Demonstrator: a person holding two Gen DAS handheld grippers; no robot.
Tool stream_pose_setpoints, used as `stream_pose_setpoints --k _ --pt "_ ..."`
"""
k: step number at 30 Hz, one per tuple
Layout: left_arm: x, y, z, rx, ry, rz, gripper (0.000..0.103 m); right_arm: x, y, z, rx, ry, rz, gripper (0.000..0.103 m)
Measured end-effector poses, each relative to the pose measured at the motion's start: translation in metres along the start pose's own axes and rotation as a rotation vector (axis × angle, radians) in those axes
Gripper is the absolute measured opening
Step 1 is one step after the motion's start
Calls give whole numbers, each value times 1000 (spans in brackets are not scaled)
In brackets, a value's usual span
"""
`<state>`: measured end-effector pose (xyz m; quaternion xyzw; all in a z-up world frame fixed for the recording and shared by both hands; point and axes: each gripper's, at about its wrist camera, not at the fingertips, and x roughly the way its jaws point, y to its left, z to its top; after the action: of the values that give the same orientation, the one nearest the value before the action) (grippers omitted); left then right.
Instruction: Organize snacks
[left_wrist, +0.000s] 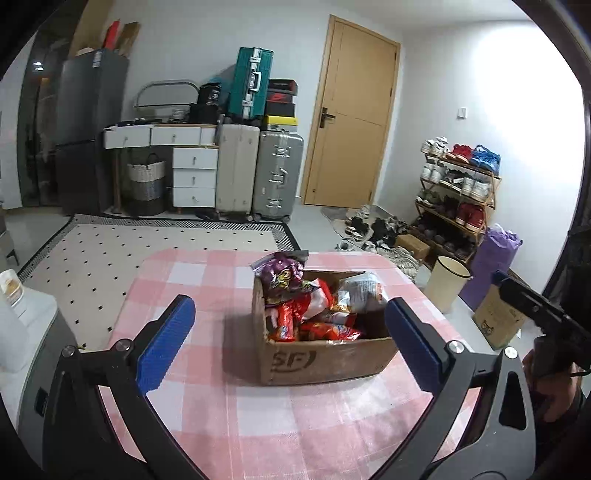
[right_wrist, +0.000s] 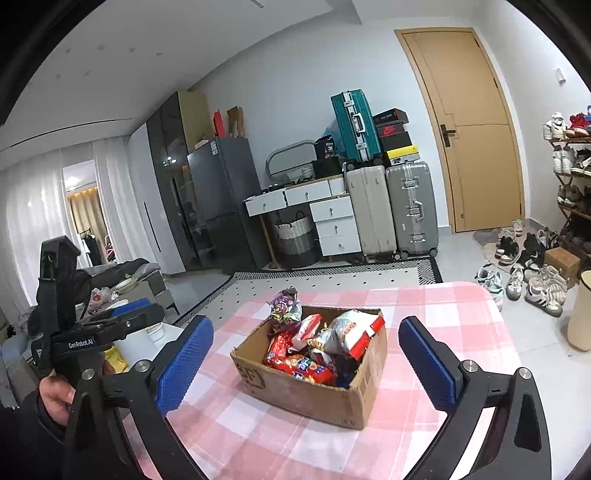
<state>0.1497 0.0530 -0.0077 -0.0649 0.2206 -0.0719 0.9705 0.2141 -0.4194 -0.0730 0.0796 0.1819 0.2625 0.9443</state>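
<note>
Left gripper (left_wrist: 290, 338) stood with jaws wide apart, holding nothing. The box (left_wrist: 325, 360) sat on the checked table (left_wrist: 207, 280), ahead of the jaws and in the gap between them, nearer the right pad; no contact. Snacks (left_wrist: 314, 314) filled the box, a purple bag (left_wrist: 282, 275) sticking up at its far-left corner.

Right gripper (right_wrist: 306, 356) likewise spread and empty. The box (right_wrist: 314, 391) lay ahead, centred between the jaws, clear of both pads, snacks (right_wrist: 317, 347) heaped inside.
</note>
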Motion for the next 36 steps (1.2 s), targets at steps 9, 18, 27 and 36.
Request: stream_pose_setpoints --k 9,18,27,36 --pt "-8 -6 -46 47 -24 113 103 -38 0 -29 -27 -25 -34 103" --pt "19 -7 -106 111 -73 205 103 -35 -20 -97 -45 2 -96 103" --pt "45 1 -136 102 -129 263 103 -23 -28 -124 -110 -50 -146 103" --pt "55 15 -141 33 -117 275 103 -12 -31 -127 -129 -35 -160 103"
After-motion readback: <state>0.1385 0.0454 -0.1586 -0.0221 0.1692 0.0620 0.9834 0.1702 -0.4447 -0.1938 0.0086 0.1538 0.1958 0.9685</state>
